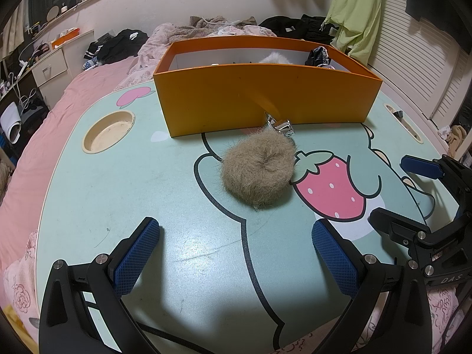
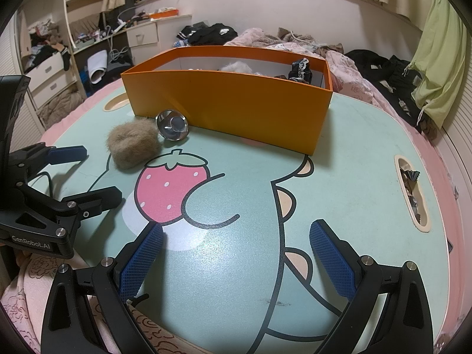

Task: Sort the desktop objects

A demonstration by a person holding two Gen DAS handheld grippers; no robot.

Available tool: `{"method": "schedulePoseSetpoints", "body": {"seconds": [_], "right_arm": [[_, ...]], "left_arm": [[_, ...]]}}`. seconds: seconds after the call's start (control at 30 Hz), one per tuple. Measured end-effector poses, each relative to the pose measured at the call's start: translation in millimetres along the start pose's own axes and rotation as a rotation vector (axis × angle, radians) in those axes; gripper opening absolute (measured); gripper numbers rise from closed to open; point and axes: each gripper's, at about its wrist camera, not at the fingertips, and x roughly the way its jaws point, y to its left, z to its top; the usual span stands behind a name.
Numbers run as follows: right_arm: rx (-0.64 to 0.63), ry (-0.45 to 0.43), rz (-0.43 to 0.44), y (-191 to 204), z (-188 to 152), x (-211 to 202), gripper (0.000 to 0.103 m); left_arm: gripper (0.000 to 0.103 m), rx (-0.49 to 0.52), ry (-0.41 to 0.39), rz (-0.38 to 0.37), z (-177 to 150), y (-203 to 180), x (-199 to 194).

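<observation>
**Fuzzy scrunchie on table, both grippers open and empty**

Fuzzy scrunchie (image 1: pixel 259 171) lies flat on the mint-green lap table (image 1: pixel 177 206), beige-brown, ring shape with a dimple in the middle. It sits just in front of the orange box (image 1: pixel 265 100), near the box's front wall, not touching it. Its right edge overlaps the printed strawberry (image 1: pixel 330 185) on the tabletop. Between scrunchie and box: small shiny metal object (image 2: pixel 172 125), round and mirror-like in the right wrist view, touching or nearly touching the scrunchie; leans close to the box front, contact unclear.

Orange box is open-topped, white inside. In it: a white fluffy item (image 2: pixel 236 66) and a dark lacy item (image 2: pixel 301 70) at the right end; other contents too hidden to tell.

Left gripper (image 1: pixel 236 253) hovers low over the near table edge, jaws spread wide, nothing between the blue pads, scrunchie straight ahead. Right gripper (image 2: pixel 236 256) also spread wide, empty, over the printed cartoon animal, well to the right of the scrunchie. Each gripper shows in the other's view, side by side, apart.

Table has a round cup recess (image 1: pixel 109 131) at left and a slot (image 2: pixel 413 188) at right holding small scraps. Table rests on a pink bed (image 1: pixel 59 135) with clothes piled behind.
</observation>
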Motion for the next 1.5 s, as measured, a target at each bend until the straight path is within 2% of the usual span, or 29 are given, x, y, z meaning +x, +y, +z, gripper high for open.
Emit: {"method": "schedulePoseSetpoints", "body": {"seconds": [1.0, 1.17, 1.37, 1.43, 1.47, 1.5], "right_arm": [[0.001, -0.001, 0.0, 0, -1, 0, 0.1], [0.001, -0.001, 0.001, 0, 0, 0, 0.1], [0.001, -0.002, 0.001, 1, 0, 0, 0.1], [0.001, -0.002, 0.001, 1, -1, 0, 0.1], [0.002, -0.003, 0.002, 1, -1, 0, 0.1], [0.002, -0.003, 0.003, 1, 0, 1, 0.1]], "left_arm": [[0.103, 0.004, 0.005, 0.002, 0, 0, 0], [0.103, 0.009, 0.021, -0.023, 9, -2, -1], [0.103, -0.021, -0.066, -0.073, 34, 1, -8], [0.095, -0.005, -0.075, -0.093, 42, -1, -3], [0.082, 0.008, -0.071, -0.098, 44, -3, 0], [0.063, 0.024, -0.054, -0.102, 45, -5, 6]]}}
